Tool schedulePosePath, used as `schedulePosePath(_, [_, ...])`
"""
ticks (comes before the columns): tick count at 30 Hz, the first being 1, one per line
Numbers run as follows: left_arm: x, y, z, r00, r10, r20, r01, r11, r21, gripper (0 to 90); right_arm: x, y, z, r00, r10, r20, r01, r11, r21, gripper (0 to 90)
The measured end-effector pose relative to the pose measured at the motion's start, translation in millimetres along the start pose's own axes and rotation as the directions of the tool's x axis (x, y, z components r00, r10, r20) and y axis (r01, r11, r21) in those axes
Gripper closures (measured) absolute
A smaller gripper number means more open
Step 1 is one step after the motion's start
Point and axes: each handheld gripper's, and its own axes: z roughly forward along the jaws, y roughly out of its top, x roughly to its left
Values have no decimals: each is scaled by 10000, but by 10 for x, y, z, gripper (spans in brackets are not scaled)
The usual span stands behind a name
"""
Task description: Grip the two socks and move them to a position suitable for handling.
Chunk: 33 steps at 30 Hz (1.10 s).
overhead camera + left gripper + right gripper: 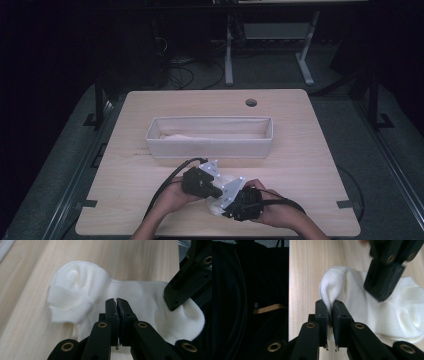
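Beyond both claws, high view's fabric bin (210,148).

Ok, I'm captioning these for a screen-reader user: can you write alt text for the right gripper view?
The right gripper has its two black jaws shut on a raised fold of a white sock that lies on a light wooden table. The left gripper comes down onto the sock from the upper right. Dark clothing lies past the table's edge on the left.
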Motion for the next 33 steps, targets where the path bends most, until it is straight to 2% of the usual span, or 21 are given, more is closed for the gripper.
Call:
schedulePosePath(1, [0, 0, 0, 10000, 0, 0, 0, 10000, 0, 879, 0, 1, -13, 10000, 34, 18, -33, 10000, -46, 831])
schedulePosePath(5, [-37, -2, 157, 9996, 84, 273, -100, 9983, 569, 879, 0, -3, -68, 10000, 59, 14, -59, 9995, -318, 832])
schedulePosePath(7, [-52, -7, 182, 9991, 81, 406, -104, 9983, 565, 879, 4, -7, -80, 9999, 107, -14, -107, 9995, -286, 833])
schedulePosePath(11, [-58, -5, 174, 9993, 89, 364, -109, 9984, 549, 870, 4, -15, -84, 9998, 181, -54, -183, 9994, -306, 832])
schedulePosePath(15, [-64, -9, 74, 9994, 203, 294, -214, 9991, 358, 866, 0, -16, -96, 9997, 250, -61, -252, 9992, -312, 832])
schedulePosePath(24, [32, -109, -193, 9990, -289, -333, 281, 9993, -233, 857, 8, -2, -127, 9994, 338, -55, -339, 9990, -290, 832])
schedulePosePath(27, [46, -132, -241, 9985, -384, -396, 369, 9986, -374, 857, 24, 0, -145, 9993, 381, -12, -381, 9987, -329, 832])
schedulePosePath(33, [75, -147, -218, 9980, -480, -402, 471, 9986, -232, 857, 37, 24, -176, 9992, 388, -132, -392, 9987, -319, 832])
